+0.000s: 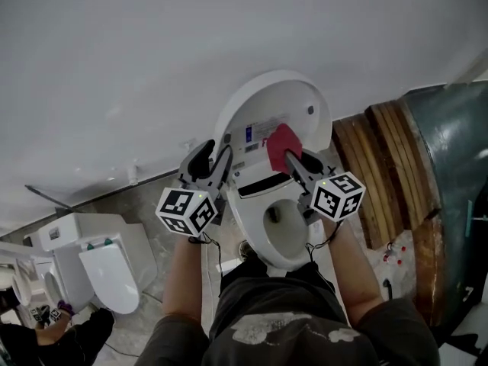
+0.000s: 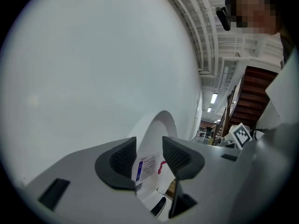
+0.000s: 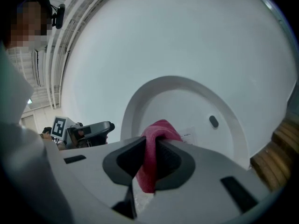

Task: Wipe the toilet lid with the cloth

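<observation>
The white toilet lid (image 1: 282, 101) stands raised against the white wall, its inner face toward me, with a printed label (image 1: 252, 137) on it. My right gripper (image 1: 293, 161) is shut on a red cloth (image 1: 280, 145) that rests against the lower part of the lid (image 3: 187, 97); the cloth (image 3: 152, 153) bulges up between the pads. My left gripper (image 1: 215, 162) is open at the lid's left edge, nothing between its fingers (image 2: 122, 160). Through that gap I see the lid (image 2: 156, 125) edge-on and its label (image 2: 145, 168).
The open toilet bowl (image 1: 278, 223) lies below the lid, between my arms. Brown wooden planks (image 1: 381, 166) and a grey-green panel (image 1: 450, 166) stand at the right. A second white toilet (image 1: 99, 261) sits at lower left. The left gripper's marker cube (image 3: 60, 126) shows in the right gripper view.
</observation>
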The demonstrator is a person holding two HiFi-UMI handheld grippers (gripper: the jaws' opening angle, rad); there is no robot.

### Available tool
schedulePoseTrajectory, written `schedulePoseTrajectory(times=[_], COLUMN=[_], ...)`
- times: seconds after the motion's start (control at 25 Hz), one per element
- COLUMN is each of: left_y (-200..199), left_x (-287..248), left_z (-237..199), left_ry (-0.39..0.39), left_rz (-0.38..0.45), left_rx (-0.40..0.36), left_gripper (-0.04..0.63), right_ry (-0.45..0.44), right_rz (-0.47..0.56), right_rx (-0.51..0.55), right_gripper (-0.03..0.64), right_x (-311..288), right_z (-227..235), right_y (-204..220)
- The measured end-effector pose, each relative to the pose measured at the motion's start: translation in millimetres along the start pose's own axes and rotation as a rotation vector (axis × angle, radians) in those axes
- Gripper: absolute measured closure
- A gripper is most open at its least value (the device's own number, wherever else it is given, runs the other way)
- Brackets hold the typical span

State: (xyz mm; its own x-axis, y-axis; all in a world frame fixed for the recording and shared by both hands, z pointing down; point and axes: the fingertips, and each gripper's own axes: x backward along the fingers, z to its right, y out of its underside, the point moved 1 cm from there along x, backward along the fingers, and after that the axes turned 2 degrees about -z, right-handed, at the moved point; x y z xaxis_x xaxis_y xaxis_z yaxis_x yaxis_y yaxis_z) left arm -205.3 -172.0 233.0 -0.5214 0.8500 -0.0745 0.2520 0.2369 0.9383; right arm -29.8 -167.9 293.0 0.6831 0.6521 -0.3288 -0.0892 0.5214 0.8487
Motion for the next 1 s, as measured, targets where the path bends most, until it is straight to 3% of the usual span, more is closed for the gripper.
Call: schedulePoseTrajectory(times=[0.24, 0.48, 0.6, 0.8, 1.0], left_y=[-13, -14, -17, -8, -10], left_x=[-24, -43, -50, -59, -58], left_z=[-25, -39, -40, -37, -30], left_ry=[0.103, 0.146, 0.138, 0.140, 0.112], left_rz=[-0.016, -0.056, -0.048, -0.130, -0.131], left_rx=[-0.068, -0.075, -0.085, -0.114, -0.093], left_gripper=[0.317, 0.308, 0.308, 0.310, 0.315], right_ry=[0.093, 0.104, 0.087, 0.077, 0.074], right_rz=[0.011, -0.004, 0.007, 0.011, 0.010], right_rx=[-0.033, -0.042, -0.029, -0.019, -0.019], right_gripper=[0.566, 0.566, 0.566, 0.566, 0.566], right_x=[6, 5, 6, 17, 34], right_z=[-3, -17, -26, -31, -27], right_y=[14, 22, 16, 14, 17])
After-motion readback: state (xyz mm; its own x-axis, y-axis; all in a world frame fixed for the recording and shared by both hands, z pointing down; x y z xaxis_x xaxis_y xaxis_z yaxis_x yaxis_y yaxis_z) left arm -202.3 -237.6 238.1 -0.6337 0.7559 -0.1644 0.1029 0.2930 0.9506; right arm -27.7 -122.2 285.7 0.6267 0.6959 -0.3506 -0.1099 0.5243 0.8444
